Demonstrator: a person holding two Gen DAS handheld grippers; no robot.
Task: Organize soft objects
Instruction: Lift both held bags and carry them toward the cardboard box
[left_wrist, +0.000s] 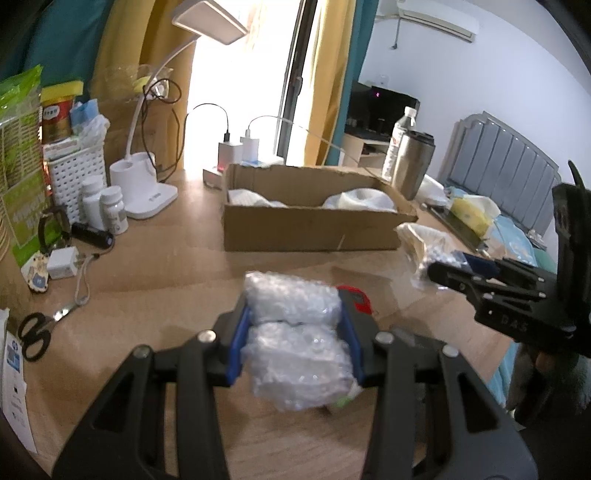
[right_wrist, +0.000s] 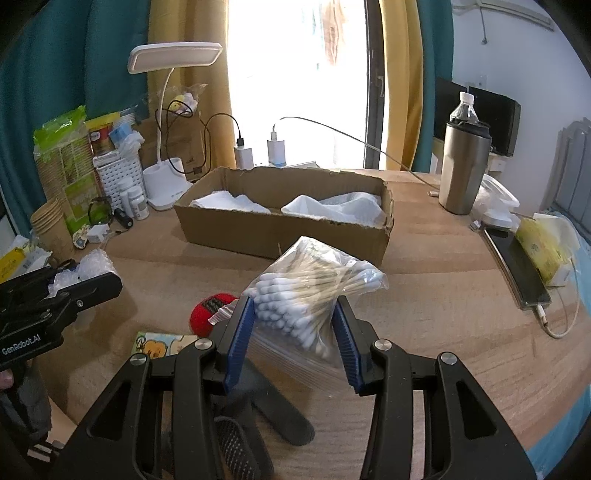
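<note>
One "GenRobot.AI" tool (right_wrist: 86, 282) (left)

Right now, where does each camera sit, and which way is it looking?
Left wrist view: sits on the left hand-held gripper, facing the cardboard box; its fingers squeeze bubble wrap.
Right wrist view: sits on the right hand-held gripper, facing the same box; its fingers squeeze a bag of cotton swabs.
Shared: box, desk lamp, steel cup, and each other's gripper.
</note>
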